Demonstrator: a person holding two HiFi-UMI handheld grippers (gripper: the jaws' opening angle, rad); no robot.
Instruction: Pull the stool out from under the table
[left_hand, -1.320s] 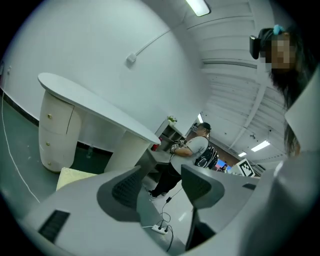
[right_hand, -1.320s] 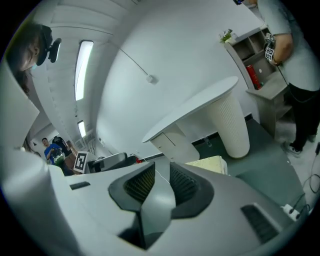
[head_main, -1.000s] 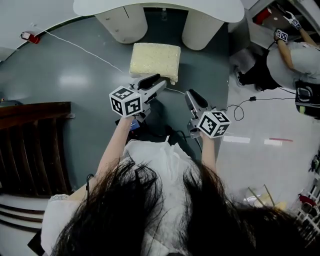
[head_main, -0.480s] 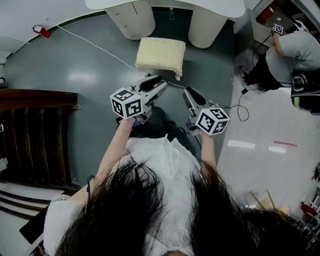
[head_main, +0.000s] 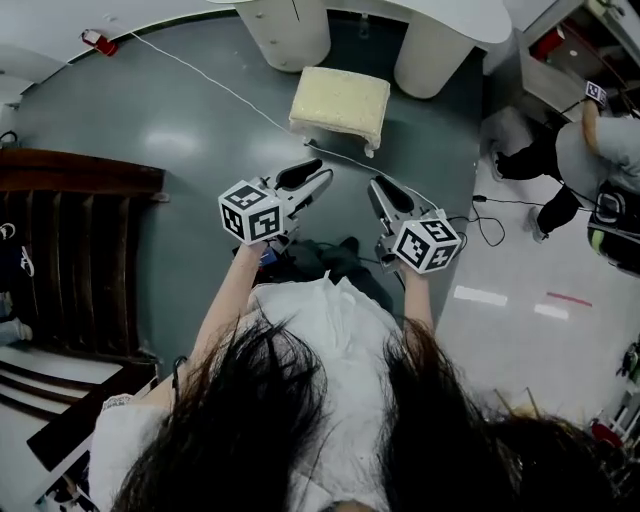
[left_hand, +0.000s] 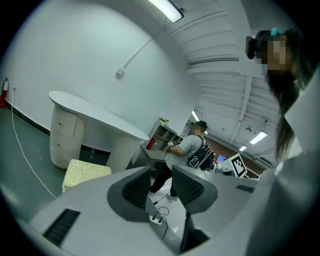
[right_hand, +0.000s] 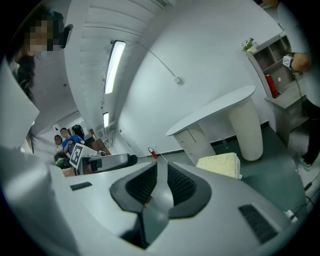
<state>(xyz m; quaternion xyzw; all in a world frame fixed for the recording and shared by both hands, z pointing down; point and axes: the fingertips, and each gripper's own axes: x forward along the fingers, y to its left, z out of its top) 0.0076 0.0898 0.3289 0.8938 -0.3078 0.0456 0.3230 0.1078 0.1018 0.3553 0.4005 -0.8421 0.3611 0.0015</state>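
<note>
Stool (head_main: 340, 103) stands upright, long axis parallel to table (head_main: 465, 14).

The glossy grey-green floor (head_main: 200, 140) carries the two pale pedestals (head_main: 290, 30) of the table (head_main: 460, 15), with the cream-topped stool (head_main: 340, 100) standing just before them. A white cable (head_main: 215, 75) trails across it.
</note>
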